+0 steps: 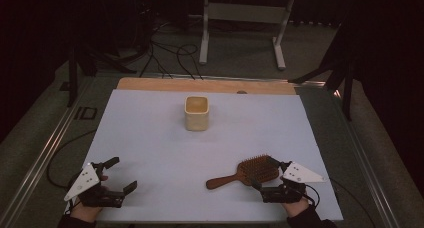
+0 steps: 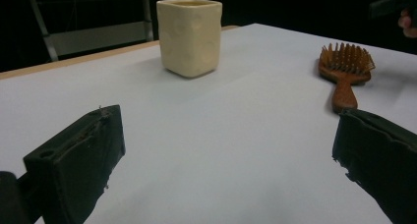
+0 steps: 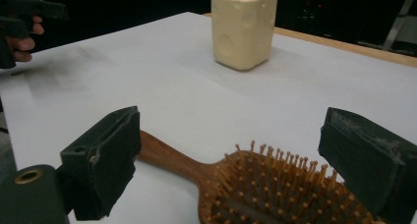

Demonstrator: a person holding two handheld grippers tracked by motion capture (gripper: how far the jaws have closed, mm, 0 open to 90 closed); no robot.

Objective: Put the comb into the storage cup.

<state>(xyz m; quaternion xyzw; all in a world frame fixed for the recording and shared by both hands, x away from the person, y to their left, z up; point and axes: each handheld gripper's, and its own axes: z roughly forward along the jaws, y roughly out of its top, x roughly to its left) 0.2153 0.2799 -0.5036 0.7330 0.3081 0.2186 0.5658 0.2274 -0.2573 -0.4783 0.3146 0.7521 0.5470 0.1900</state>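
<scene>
This looks like a lab or recording studio rather than a home. The table (image 1: 150, 138) is a bare work surface covered with a plain white sheet, a strip of wood showing along its far edge, and metal rails (image 1: 42, 148) run along its left and right sides. Black cables (image 1: 170, 55) trail over the grey carpeted floor beyond the far edge. Dark stands (image 1: 80, 63) rise at the far left and far right, and the white metal legs of a frame (image 1: 240, 28) stand farther back. The surroundings are black and unlit
</scene>
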